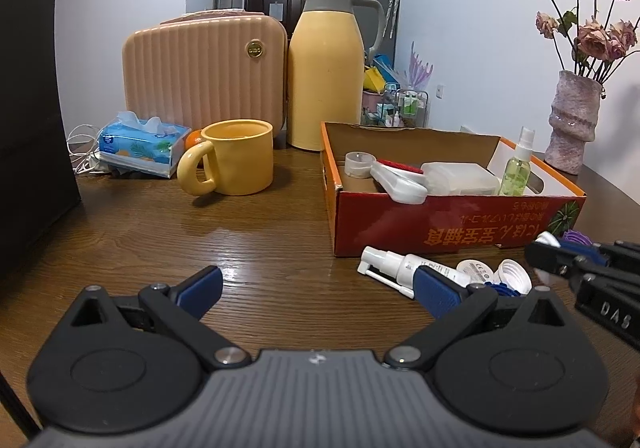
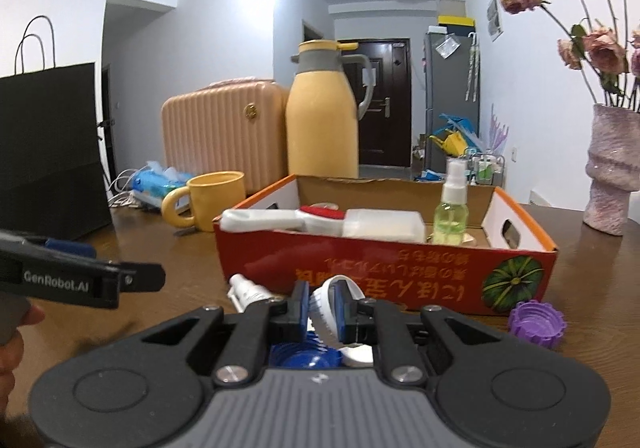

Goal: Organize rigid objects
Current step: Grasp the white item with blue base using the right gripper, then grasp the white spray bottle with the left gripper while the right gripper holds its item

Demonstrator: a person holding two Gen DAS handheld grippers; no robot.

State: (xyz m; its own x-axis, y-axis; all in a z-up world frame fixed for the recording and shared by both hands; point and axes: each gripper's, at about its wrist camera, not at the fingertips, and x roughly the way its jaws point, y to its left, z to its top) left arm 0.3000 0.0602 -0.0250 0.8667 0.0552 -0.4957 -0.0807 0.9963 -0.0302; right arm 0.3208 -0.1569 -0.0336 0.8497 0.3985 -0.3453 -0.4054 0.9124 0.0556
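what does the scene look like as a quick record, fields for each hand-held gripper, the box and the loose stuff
left hand-held gripper: open, empty, over bare table
right hand-held gripper: shut on white cap
box: red cardboard, open top, on table
in box: green spray bottle, white containers
loose in front of box: white spray bottle, purple cap, blue cap
behind: yellow mug, yellow jug

The box (image 2: 384, 268) is red with an orange rim and a green pumpkin print (its gold lettering sits upside down). A ribbed purple cap (image 2: 538, 324) lies on the dark woodgrain table (image 1: 240, 240); mug (image 1: 236, 155) and flask (image 1: 326, 67) are yellow, the ribbed case (image 1: 204, 71) peach.
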